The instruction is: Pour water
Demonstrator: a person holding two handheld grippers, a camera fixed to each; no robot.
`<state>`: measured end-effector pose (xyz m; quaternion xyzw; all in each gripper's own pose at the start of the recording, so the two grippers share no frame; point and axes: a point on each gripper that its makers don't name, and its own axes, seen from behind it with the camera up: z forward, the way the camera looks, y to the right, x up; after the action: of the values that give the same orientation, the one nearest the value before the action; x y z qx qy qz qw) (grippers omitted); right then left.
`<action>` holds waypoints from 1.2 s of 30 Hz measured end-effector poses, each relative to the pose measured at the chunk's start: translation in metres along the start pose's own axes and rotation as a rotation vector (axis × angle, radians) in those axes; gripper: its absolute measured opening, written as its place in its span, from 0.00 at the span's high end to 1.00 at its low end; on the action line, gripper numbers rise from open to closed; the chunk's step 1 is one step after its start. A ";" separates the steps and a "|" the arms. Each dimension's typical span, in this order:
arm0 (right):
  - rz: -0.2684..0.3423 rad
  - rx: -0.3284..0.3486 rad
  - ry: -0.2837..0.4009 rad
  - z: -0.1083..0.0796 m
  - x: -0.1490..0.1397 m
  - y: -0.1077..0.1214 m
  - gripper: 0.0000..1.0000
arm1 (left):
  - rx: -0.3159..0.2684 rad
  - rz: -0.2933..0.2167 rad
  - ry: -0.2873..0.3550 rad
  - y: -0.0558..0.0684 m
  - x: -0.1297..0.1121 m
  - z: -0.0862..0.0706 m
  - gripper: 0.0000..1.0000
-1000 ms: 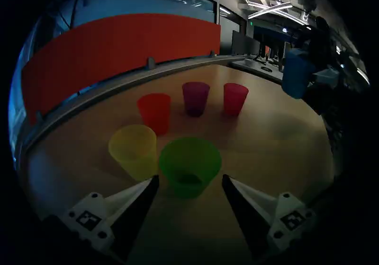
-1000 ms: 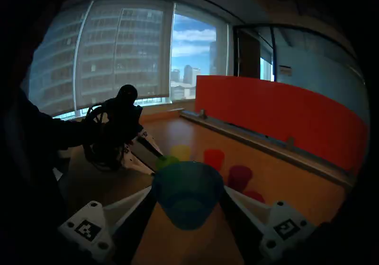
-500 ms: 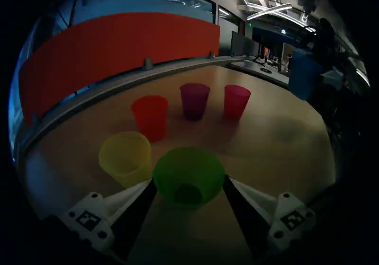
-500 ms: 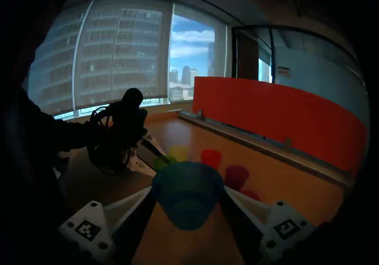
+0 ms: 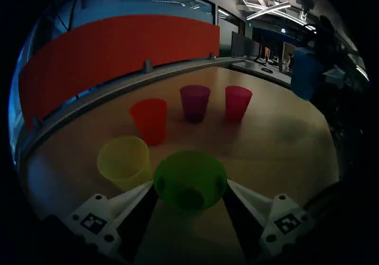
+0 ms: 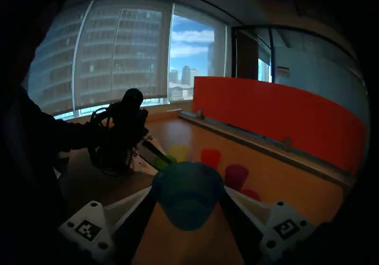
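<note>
Room: office with tall windows (image 6: 123,57); an orange-red partition (image 5: 118,47) stands along the far edge of a wooden table (image 5: 284,137).
Cups counted: six, one of each colour: green cup (image 5: 189,182), yellow cup (image 5: 124,161), red cup (image 5: 149,120), purple cup (image 5: 194,103), pink cup (image 5: 238,103), blue cup (image 5: 305,75).
Grippers counted: two.
Left gripper (image 5: 189,189): clamped on the green cup, with a finger against each side wall; the cup's mouth faces the camera.
Right gripper (image 6: 188,189): both fingers grip the blue cup, which is held upright above the table.
Blue cup position: well apart from the green cup, up and to its right in the left gripper view.
Contents: whether any cup holds water cannot be told.
Yellow cup position: just beside the green cup, at its left rear.
Red cup position: behind the green cup, beyond the yellow one.
Purple and pink cups: farther behind the green cup, side by side and apart.
Edges: the far table edge and the partition lie behind all five standing cups.
Open room: bare wood stretches right of the green cup out to the table's curved edge.
Person: a dark sleeve (image 6: 57,137) reaches to the left gripper in the right gripper view.
</note>
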<state>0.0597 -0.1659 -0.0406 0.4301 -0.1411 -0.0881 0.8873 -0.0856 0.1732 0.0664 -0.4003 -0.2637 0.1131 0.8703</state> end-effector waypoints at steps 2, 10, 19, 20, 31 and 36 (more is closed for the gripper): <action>0.000 0.000 0.003 0.000 0.001 0.000 0.10 | -0.005 -0.003 0.008 0.001 0.003 -0.002 0.14; -0.002 0.001 0.021 0.000 0.012 -0.001 0.10 | -0.026 -0.038 0.096 0.007 0.033 -0.020 0.14; -0.004 -0.003 0.053 -0.001 0.029 -0.002 0.10 | -0.033 -0.054 0.214 0.018 0.069 -0.054 0.14; -0.004 -0.002 0.056 -0.002 0.031 -0.002 0.10 | -0.029 -0.049 0.223 0.019 0.072 -0.058 0.13; -0.023 0.004 0.083 -0.005 0.050 -0.008 0.10 | -0.028 -0.021 0.338 0.036 0.107 -0.096 0.13; -0.033 0.005 0.094 -0.007 0.057 -0.011 0.10 | -0.026 -0.004 0.390 0.042 0.120 -0.109 0.13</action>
<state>0.1152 -0.1831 -0.0429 0.4382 -0.0923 -0.0822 0.8904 0.0756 0.1799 0.0196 -0.4252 -0.0925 0.0282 0.8999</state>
